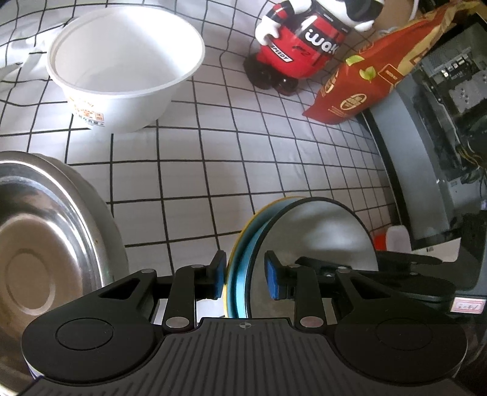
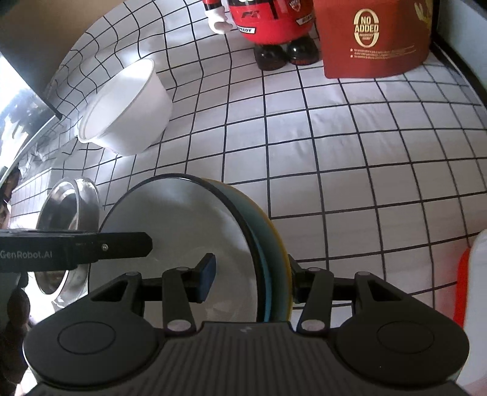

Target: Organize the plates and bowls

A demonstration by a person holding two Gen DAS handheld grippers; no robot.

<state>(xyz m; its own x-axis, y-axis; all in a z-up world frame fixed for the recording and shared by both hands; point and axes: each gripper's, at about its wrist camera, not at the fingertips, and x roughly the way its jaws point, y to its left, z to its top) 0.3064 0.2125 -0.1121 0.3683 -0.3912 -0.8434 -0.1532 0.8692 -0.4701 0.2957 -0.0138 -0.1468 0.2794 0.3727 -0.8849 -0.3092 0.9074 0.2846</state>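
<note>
Both cameras ride low and close over the black-gridded white tablecloth [image 1: 213, 170], each looking forward along its own fingers. Both views take in the stack of white, blue and yellow plates [image 1: 316, 240] [image 2: 182, 243], the white plastic bowl [image 1: 127, 67] [image 2: 127, 112], and the red toy figure [image 1: 301, 45] [image 2: 271, 21], from opposite sides of the stack.

You get bright daylight glaring off the white gridded tablecloth [image 2: 334, 146]; the shiny steel bowl [image 1: 45, 237] reflects it. Fisheye bends grid lines; corners darken.

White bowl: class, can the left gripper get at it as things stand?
Probably not yet: the left gripper straddles the plate stack. Freed of that, bare checked cloth leaves the way open to the white bowl.
</note>
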